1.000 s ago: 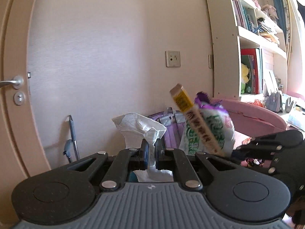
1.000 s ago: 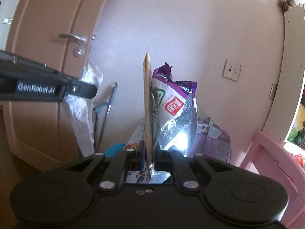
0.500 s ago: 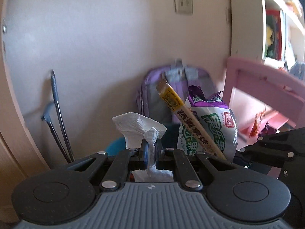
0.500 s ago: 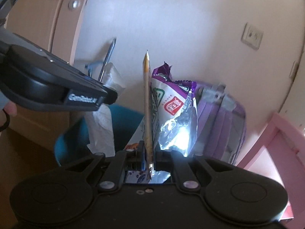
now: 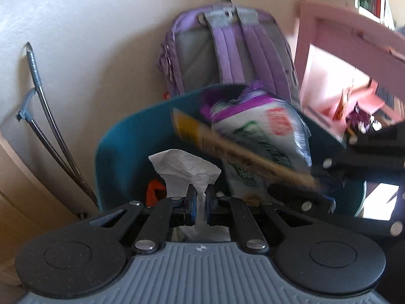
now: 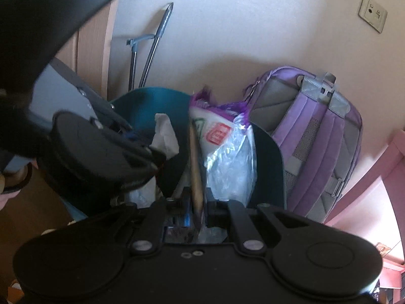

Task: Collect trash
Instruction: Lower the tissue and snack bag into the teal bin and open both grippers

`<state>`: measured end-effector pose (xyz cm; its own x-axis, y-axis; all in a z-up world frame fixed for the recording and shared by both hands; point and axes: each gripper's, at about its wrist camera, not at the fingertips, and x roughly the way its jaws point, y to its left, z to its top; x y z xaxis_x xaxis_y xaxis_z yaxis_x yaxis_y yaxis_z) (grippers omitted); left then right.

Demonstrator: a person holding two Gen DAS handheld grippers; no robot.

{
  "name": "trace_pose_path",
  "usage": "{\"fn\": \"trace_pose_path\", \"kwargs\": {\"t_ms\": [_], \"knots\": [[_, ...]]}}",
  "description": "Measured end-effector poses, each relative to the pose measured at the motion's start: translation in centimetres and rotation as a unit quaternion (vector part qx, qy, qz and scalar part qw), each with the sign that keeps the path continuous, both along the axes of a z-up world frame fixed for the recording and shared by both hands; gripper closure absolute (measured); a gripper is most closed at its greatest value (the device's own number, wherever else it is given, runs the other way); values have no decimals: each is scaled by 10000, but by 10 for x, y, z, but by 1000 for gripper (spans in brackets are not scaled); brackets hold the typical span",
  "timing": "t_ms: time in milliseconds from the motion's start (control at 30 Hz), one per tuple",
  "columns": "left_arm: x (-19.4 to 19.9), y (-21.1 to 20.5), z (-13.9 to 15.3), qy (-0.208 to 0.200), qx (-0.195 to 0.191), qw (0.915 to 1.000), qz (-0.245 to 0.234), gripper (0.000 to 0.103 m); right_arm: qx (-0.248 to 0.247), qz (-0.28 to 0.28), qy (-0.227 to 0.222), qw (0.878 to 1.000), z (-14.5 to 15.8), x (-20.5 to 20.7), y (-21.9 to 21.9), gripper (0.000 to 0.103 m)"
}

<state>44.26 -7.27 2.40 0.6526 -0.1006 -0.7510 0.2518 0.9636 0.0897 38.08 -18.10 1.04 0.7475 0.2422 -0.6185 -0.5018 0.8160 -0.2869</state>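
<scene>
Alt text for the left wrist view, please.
The left gripper pinches a crumpled white tissue over a teal bin. Beside it, the right gripper holds a snack bag and a flat yellow wrapper; a purple backpack stands behind.

Quick count of what's visible: one teal plastic bin (image 5: 131, 136), one crumpled white tissue (image 5: 184, 167), one purple-and-white foil snack bag (image 6: 225, 147), and one long flat yellowish-brown wrapper strip (image 6: 196, 167). Also one small orange scrap (image 5: 155, 190) down inside the bin. Behind it all there's one lilac backpack with grey straps (image 6: 316, 131), one folded metal cart frame (image 6: 149, 50) leaning on the wall, and one white wall socket (image 6: 372, 12). Two black grippers total, left gripper (image 5: 199, 198) and right gripper (image 6: 196, 207).
</scene>
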Motion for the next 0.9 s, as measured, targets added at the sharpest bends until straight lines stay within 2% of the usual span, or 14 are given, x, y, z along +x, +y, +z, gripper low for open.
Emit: {"fn": "trace_pose_path", "kwargs": {"t_ms": [167, 333, 400, 500, 567, 633, 800, 900], "knots": [[2, 0, -7, 386, 4, 9992, 46, 92, -66, -179, 55, 9998, -3, 3, -3, 86], [-3, 3, -1, 419, -68, 9990, 106, 90, -61, -310, -23, 9995, 1, -3, -8, 74], [-7, 4, 4, 418, -149, 9989, 123, 83, -64, -349, -87, 9993, 4, -7, -11, 73], [-8, 2, 11, 318, -183, 9992, 177, 62, -42, -410, -149, 9990, 10, -12, -15, 71], [-14, 3, 17, 213, -178, 9993, 250, 41, -49, -457, -189, 9988, 15, -17, -19, 68], [-22, 6, 26, 134, -253, 9993, 255, 37, -26, -485, -238, 9985, 21, -24, -24, 58], [-51, 11, 54, -99, -277, 9993, 222, 37, 174, -510, -377, 9978, 43, -49, -38, 48], [-71, 10, 71, -267, -189, 9994, 142, 29, 263, -447, -477, 9975, 54, -72, -45, 35]]}}
